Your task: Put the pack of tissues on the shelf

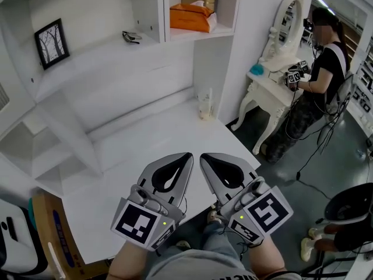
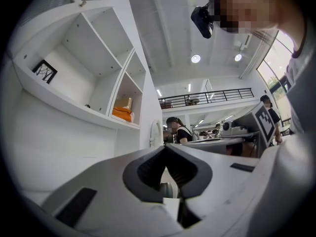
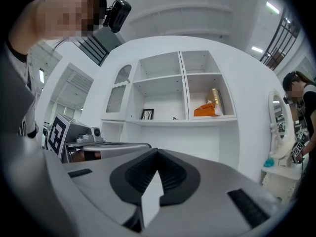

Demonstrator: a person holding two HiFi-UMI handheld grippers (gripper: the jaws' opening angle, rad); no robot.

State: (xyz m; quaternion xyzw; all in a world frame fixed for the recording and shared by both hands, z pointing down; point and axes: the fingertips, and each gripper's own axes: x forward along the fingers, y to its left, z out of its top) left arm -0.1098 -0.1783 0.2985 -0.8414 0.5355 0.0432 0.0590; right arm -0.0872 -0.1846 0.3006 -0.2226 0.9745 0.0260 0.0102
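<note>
The orange pack of tissues (image 1: 192,17) lies in the upper right compartment of the white shelf unit (image 1: 145,45), beside a tall gold box. It also shows in the left gripper view (image 2: 122,114) and the right gripper view (image 3: 207,110). My left gripper (image 1: 185,156) and right gripper (image 1: 205,156) hover side by side over the front of the white table (image 1: 145,150), far below the pack. Each gripper has its jaws pressed together with nothing between them, as the left gripper view (image 2: 165,147) and right gripper view (image 3: 158,151) show.
A framed picture (image 1: 51,42) and a small dark object (image 1: 132,37) rest on the wide left shelf. A pale bottle (image 1: 205,105) stands at the table's back. To the right are a white dressing table (image 1: 274,80), a person (image 1: 323,69) and a black chair (image 1: 352,206). A cardboard box (image 1: 52,232) sits lower left.
</note>
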